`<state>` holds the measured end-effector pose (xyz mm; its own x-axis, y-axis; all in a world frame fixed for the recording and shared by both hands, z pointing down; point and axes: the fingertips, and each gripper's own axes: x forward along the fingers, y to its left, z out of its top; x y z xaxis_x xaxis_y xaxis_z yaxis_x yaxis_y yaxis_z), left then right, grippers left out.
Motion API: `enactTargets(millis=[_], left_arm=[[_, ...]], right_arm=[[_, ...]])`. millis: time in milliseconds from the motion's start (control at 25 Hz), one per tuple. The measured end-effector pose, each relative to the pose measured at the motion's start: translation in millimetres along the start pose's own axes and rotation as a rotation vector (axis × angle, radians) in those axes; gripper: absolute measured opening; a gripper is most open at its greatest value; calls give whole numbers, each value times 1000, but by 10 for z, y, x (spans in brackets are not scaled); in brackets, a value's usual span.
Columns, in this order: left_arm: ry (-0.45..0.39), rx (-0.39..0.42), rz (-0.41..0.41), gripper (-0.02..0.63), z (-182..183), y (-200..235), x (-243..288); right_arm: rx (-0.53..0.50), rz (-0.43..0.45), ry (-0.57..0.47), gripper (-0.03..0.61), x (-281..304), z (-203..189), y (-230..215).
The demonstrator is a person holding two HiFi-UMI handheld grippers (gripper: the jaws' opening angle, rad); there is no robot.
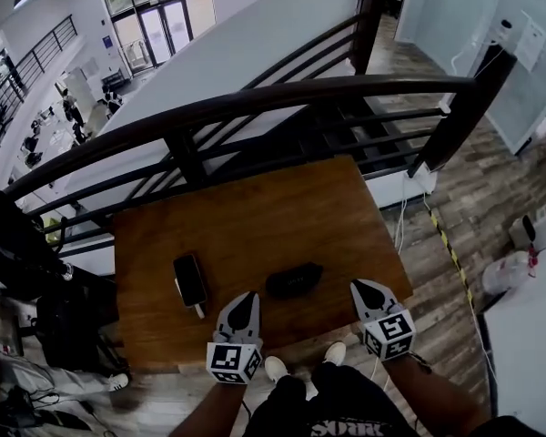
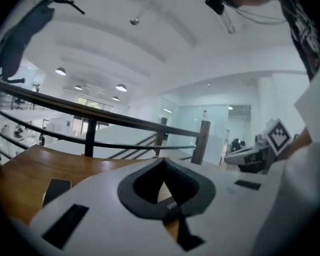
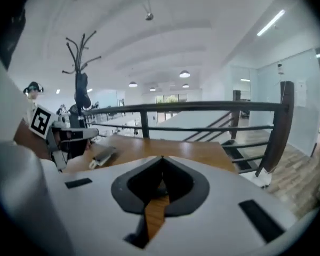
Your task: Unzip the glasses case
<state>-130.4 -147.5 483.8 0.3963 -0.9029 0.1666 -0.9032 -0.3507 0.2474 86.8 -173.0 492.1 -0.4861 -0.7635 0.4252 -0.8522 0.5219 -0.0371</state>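
Head view: the black glasses case [image 1: 294, 279] lies on the desk [image 1: 255, 212] between left gripper [image 1: 248, 298] and right gripper [image 1: 360, 288]; both jaws are closed, holding nothing.

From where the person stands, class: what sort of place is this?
Likely an upper landing in a large public building: a wooden table beside a dark railing, with a lower floor and glass doors below.
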Motion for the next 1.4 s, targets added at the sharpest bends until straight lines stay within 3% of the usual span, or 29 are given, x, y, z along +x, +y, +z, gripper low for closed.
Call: enactTargets(millis=[160, 280, 560, 1000, 1200, 1400], left_arm=[[-115, -122, 32, 3, 351, -124, -494], [-158, -126, 4, 3, 568, -358, -676], [-246, -20, 9, 3, 776, -939, -889], [-226, 45, 192, 3, 457, -2174, -1425], [-204, 62, 230, 3, 367, -2544, -1613], [-189, 97, 236, 3, 320, -2642, -1728]], right_arm=[[25, 36, -245, -2, -525, 605, 412], [48, 79, -337, -2, -777, 902, 645], [-3, 191, -327, -2, -1081, 871, 772], [-50, 353, -329, -2, -2125, 413, 515], [-24, 375, -318, -2, -2479, 197, 394], [-2, 344, -308, -3, -2614, 88, 347]])
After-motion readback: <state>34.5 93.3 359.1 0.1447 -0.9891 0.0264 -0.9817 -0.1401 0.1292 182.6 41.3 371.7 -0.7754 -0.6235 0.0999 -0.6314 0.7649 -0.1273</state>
